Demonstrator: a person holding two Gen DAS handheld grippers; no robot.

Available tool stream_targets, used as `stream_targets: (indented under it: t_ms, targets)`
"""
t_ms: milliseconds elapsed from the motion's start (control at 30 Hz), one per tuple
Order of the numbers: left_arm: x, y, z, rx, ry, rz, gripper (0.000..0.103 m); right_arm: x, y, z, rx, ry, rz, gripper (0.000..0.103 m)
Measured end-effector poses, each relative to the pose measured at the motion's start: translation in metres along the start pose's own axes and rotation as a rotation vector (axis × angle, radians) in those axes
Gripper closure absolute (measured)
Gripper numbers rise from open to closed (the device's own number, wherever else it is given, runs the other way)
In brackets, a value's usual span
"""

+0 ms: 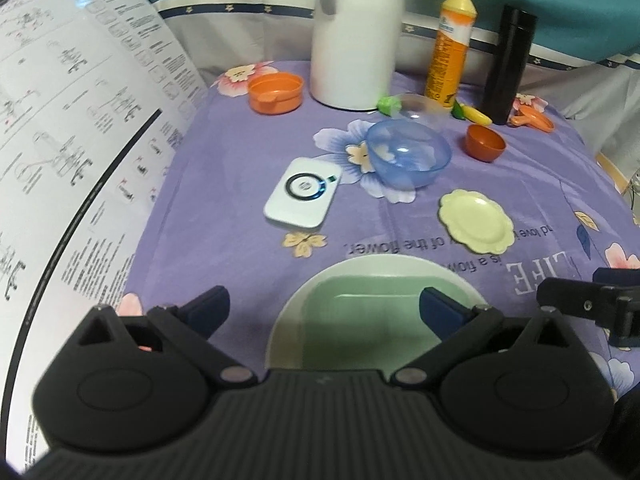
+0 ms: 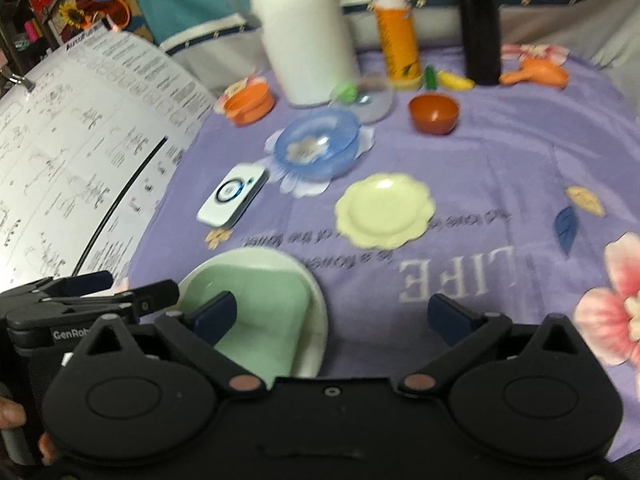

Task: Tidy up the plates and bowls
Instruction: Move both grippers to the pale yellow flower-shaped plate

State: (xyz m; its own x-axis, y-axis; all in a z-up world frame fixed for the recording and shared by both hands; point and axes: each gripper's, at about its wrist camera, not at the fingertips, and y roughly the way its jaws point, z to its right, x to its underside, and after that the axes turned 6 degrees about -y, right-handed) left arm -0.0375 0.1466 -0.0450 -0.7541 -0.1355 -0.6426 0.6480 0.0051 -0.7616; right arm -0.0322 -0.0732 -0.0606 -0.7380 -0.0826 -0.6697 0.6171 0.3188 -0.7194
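Plates lie on the purple cloth: a green square plate sits inside a white round plate, nearest to the grippers. Beyond this stack is the yellow plate, and further behind it the blue bowl and the brown bowl. Left gripper and right gripper are both spread wide, grasping nothing.

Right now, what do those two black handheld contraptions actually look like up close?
Each gripper, left and right, is matte black plastic with a ribbed body, two round hubs, small metal pivot pins and two short dark blue fingers. The left one's side, seen from the right camera, carries white lettering starting "GenRob".
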Motion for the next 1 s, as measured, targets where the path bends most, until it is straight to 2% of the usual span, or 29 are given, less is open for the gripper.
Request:
stream_targets:
  t_ms: [133,367,633,1000]
  targets:
    - [-0.005,0.004,0.016,0.010,0.030,0.006,0.000,0.001,-0.005,0.012,0.054,0.001,0.037,0.000]
    - [-0.014,0.021,0.040,0.014,0.058,-0.001,0.000,0.001,-0.003,0.046,0.081,0.111,0.024,0.000]
    - [-0.027,0.045,0.073,0.025,0.105,-0.012,0.000,-0.002,-0.001,0.081,0.120,0.171,0.028,0.000]
    - [-0.036,0.082,0.101,0.027,0.145,-0.061,0.000,-0.017,0.028,0.105,0.094,0.194,-0.001,0.001]
